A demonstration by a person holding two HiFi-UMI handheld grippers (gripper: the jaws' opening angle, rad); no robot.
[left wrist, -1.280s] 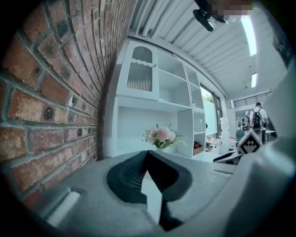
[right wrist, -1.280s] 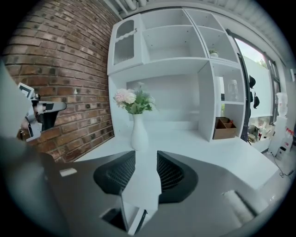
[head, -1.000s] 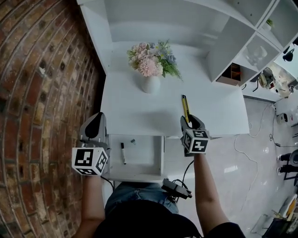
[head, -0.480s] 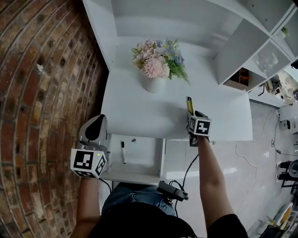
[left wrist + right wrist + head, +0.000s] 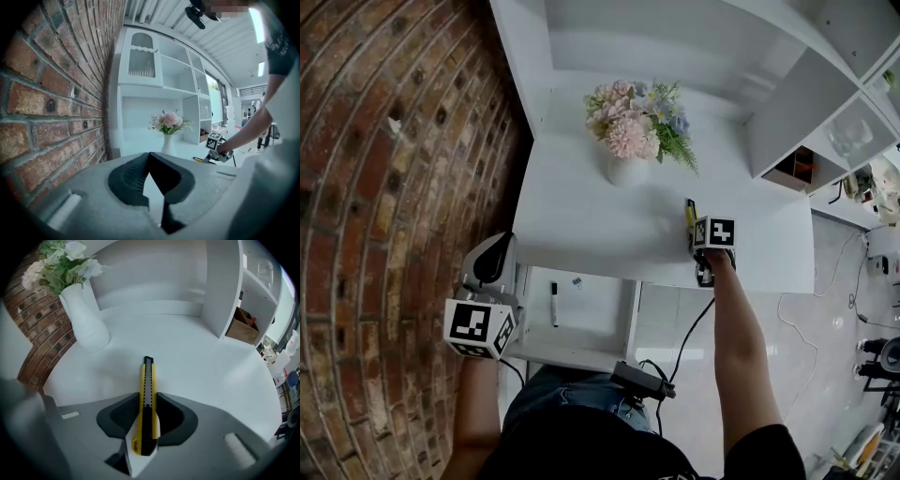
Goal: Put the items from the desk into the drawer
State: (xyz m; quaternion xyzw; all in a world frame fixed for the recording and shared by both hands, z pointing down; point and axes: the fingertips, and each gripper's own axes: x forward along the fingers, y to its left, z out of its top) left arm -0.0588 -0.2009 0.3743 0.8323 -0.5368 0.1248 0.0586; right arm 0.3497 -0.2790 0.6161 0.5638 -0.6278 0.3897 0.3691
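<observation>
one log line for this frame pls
phase: grasp | right gripper: jaws just been closing onto yellow utility knife on desk | left gripper: shut, empty, beside open drawer | in drawer: marker

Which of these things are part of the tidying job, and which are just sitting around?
Part of the job: yellow utility knife, open drawer, marker already in it.
Just sitting around, most likely: vase of flowers, shelf unit, brick wall.
</observation>
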